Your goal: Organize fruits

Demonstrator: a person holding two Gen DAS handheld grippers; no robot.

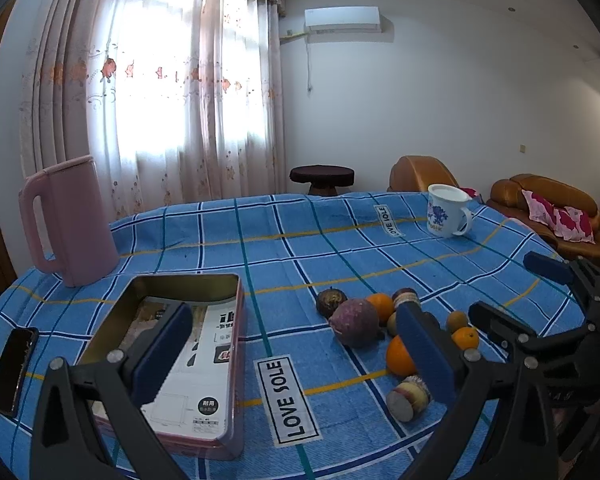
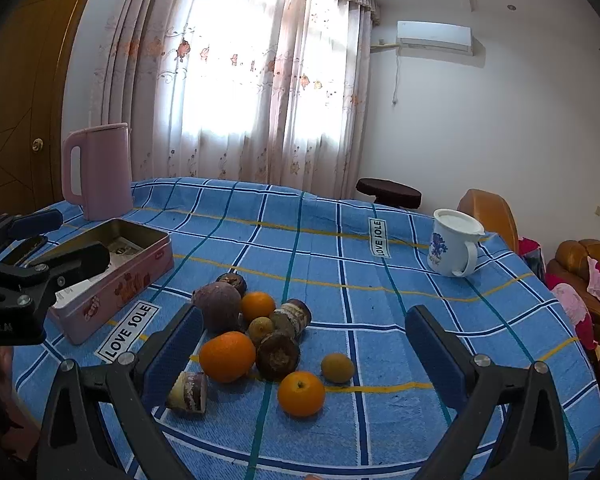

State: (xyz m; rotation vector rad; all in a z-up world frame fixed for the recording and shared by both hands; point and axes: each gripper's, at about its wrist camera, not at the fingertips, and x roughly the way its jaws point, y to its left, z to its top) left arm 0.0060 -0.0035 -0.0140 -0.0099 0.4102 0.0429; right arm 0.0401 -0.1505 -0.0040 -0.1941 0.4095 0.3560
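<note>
The tablecloth [image 2: 340,240] was matt woven cloth. At nine o'clock the tin [image 2: 112,280] was painted metal, its inside [image 1: 172,292] shiny and mirror-like, with printed paper [image 1: 196,372] in it. The oranges [image 2: 227,356] looked smooth and faintly glossy. The mug [image 2: 452,248] was glossy. The kettle [image 2: 98,170] looked like smooth matt plastic.

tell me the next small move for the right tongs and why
Probably lower the right tongs onto the near round orange fruit. They are open with nothing held, that orange lies free at the pile's near edge between the fingers, and the open pink metal tin stands to the left.
</note>
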